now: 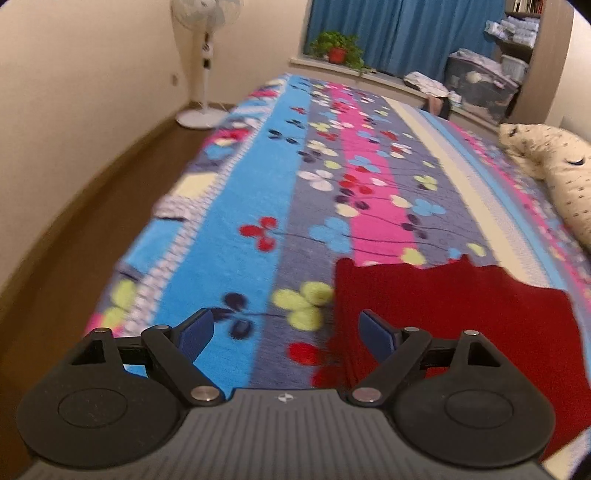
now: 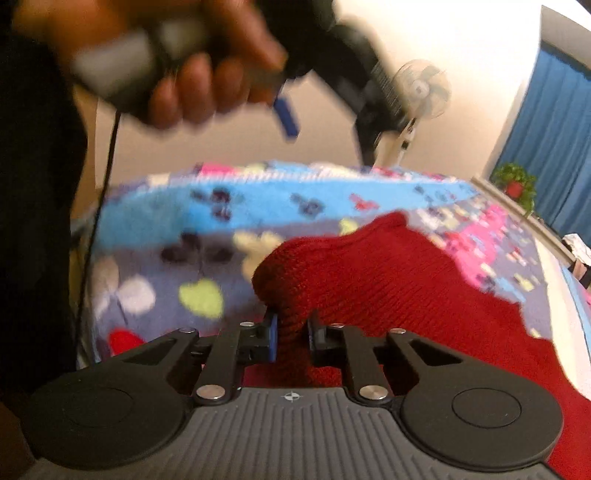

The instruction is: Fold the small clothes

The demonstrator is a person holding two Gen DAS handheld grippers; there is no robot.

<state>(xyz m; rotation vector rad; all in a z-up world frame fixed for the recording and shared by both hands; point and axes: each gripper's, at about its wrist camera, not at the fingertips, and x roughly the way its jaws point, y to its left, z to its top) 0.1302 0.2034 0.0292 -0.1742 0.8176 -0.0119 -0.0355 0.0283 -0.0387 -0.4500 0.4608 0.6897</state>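
Your work surface is a bed with a fuzzy fleece blanket (image 1: 258, 206), striped blue, grey and pink with clover-like flowers. Brown floor runs along its 9 o'clock side under cream walls. A white pedestal fan (image 1: 205, 66) stands at 11 o'clock, blue curtains (image 1: 399, 33) and a potted plant (image 1: 338, 48) at 12, cluttered shelves and a bin at 1, a cream printed pillow (image 1: 554, 177) at 3. The red knit garment (image 1: 461, 317), ribbed and soft, lies on the blanket at 4 o'clock in your left view. Your left gripper (image 1: 286, 334) hovers spread wide, one blue pad over the knit's edge, nothing pinched. Your right gripper (image 2: 293, 338) pinches a bunched fold of the red knit (image 2: 369, 280). Your left hand (image 2: 199, 77) shows blurred at 11 o'clock, gripping its handle.
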